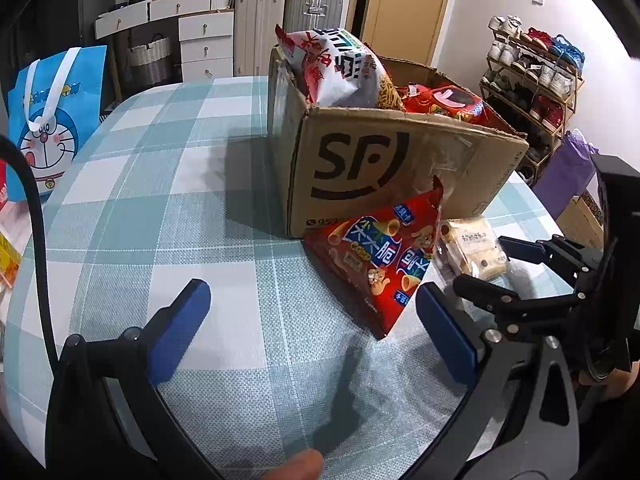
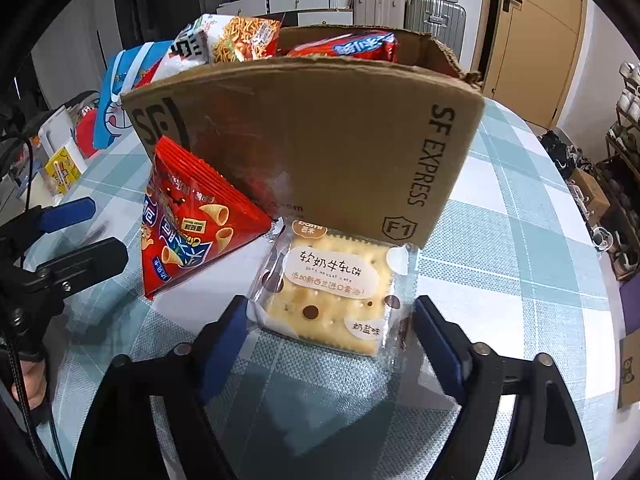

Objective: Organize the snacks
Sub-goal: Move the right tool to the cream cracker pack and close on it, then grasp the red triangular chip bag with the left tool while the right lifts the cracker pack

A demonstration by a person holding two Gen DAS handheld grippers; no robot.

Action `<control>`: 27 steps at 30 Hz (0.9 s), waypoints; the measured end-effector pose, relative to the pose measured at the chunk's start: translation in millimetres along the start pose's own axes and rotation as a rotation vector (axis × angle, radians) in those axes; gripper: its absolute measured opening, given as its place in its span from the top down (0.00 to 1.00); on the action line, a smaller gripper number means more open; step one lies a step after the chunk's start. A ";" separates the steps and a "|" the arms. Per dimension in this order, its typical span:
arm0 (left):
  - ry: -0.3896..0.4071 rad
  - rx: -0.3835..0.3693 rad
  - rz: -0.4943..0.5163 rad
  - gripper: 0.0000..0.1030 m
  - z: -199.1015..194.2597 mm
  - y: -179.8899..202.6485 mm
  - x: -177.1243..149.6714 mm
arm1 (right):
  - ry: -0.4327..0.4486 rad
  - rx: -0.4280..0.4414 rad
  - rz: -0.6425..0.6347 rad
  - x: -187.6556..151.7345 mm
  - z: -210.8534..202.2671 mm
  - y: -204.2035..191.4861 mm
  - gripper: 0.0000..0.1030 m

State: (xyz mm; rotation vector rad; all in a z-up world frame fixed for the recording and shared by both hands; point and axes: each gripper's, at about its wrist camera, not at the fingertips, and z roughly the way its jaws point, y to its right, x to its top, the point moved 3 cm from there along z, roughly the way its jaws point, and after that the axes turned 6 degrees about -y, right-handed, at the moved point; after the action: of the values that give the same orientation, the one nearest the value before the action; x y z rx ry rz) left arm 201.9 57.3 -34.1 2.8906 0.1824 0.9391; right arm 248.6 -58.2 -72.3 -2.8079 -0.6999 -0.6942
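Note:
An open SF cardboard box [image 1: 384, 172] holding several snack bags stands on the checked table; it also shows in the right wrist view [image 2: 320, 136]. A red triangular chip bag [image 1: 380, 264] leans against its front, also seen in the right wrist view [image 2: 188, 220]. A clear-wrapped nougat cracker pack [image 2: 332, 300] lies beside it, small in the left wrist view [image 1: 472, 248]. My left gripper [image 1: 312, 320] is open above bare tablecloth, left of the chip bag. My right gripper [image 2: 332, 340] is open, its fingers either side of the cracker pack's near end.
A blue Doraemon bag [image 1: 48, 120] stands at the table's far left edge. Small yellow and red packs [image 2: 68, 160] lie beyond the left gripper. Drawers, suitcases and a shoe rack [image 1: 536, 80] stand behind the table [image 1: 160, 200].

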 end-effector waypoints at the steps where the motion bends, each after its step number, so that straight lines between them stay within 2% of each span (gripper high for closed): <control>1: 0.001 0.000 0.000 0.01 0.0 0.0 0.4 | 0.003 0.006 0.001 -1.4 -2.2 2.5 0.28; 6: 0.002 0.000 0.000 0.01 0.0 -0.3 -0.2 | 0.024 0.024 -0.016 -4.2 -10.2 -0.7 0.37; 16: 0.005 -0.005 -0.012 0.01 -0.9 -3.5 1.6 | 0.035 0.061 -0.023 -7.0 -20.7 -2.9 0.39; 27: -0.015 -0.056 -0.048 0.01 4.1 0.3 3.2 | 0.120 0.101 -0.004 3.0 -63.9 2.3 0.39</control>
State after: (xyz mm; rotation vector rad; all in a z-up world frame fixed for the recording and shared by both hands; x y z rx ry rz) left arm 206.9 57.3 -35.5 2.8284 0.2198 0.9002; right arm 226.6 -76.0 -14.8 -2.6492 -0.6989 -0.7972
